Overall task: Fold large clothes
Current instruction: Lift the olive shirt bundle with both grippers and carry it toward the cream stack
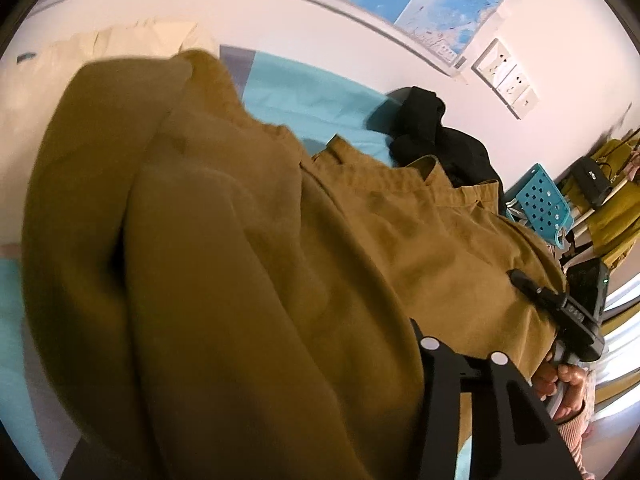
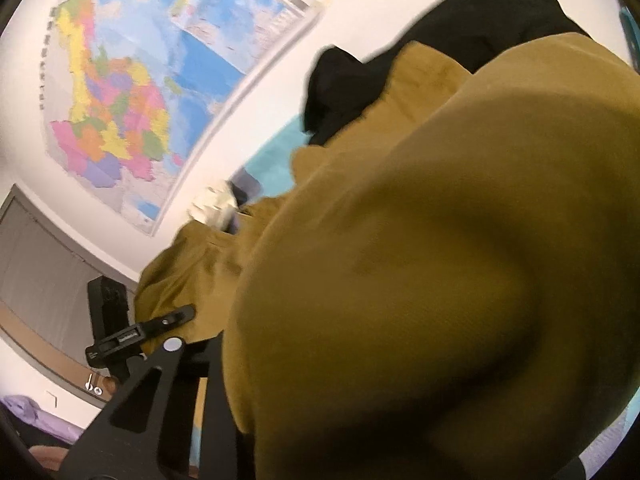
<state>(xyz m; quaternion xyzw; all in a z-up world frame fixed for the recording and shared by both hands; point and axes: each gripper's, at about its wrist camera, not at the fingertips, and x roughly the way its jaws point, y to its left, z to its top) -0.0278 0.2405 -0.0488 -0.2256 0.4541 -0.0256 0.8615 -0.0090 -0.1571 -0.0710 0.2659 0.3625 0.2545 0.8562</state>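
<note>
Both tongs look closed on the trousers, which drape over the left tongs and right tongs above the teal sheet. Lift evenly, keep the waistband taut, lay legs aligned

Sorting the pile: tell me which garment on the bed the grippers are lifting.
The mustard-brown garment, draped over both grippers. The black garment lies bunched behind it on the turquoise sheet, and the cream cloth lies near the wall, both untouched.

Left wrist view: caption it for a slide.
Mustard-brown trousers draped over the left gripper, a black garment lying behind on the turquoise sheet.
</note>
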